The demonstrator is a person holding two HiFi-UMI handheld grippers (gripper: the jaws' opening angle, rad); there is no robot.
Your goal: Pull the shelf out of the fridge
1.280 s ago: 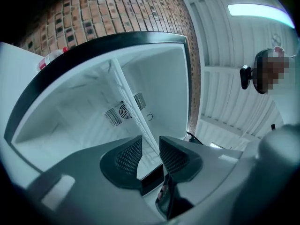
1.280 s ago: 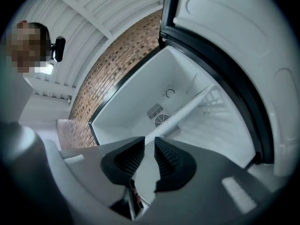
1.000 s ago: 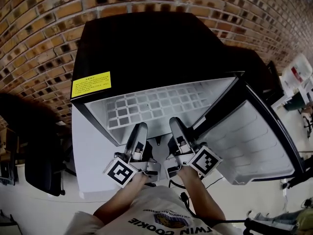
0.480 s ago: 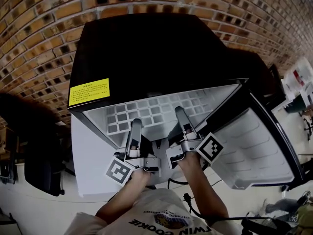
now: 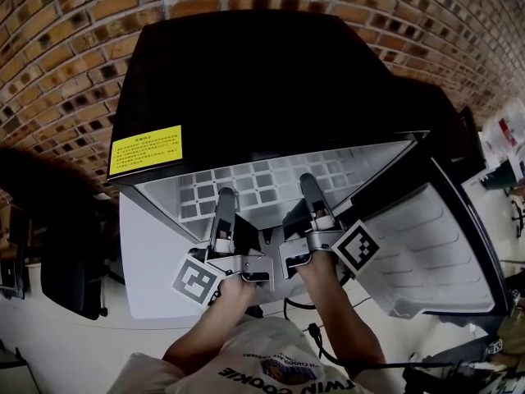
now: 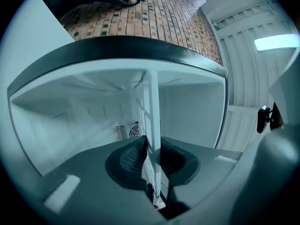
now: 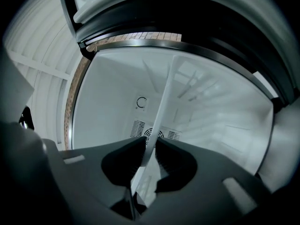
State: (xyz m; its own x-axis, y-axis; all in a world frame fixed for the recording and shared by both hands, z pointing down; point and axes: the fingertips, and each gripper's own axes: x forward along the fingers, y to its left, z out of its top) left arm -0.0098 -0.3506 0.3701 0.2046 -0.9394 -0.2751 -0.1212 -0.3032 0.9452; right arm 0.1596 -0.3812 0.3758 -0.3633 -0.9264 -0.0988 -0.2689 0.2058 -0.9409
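Two hand-held grippers [image 5: 224, 195] [image 5: 308, 180] have just closed onto the fridge's [image 5: 262, 80] apparently plastic shelf [image 5: 264, 175] — brick wall [image 5: 66, 48] behind.

I can't read the print on the yellow sticker [image 5: 146, 149] at middle left. The shelf [image 5: 262, 179] runs back out of sight under the fridge [image 5: 262, 80] top.

The head view looks steeply down from above the black fridge [image 5: 262, 80], taking in its top, the open door [image 5: 426, 245] at right and the brick wall [image 5: 57, 48] behind. Both gripper views sit low and very close to the front edge of the white shelf [image 5: 262, 175]. They face into the cavity, each rolled so that the shelf shows as a near-upright strip. All three views share the shelf, and the two gripper views also share the rear vent [image 6: 127, 131].
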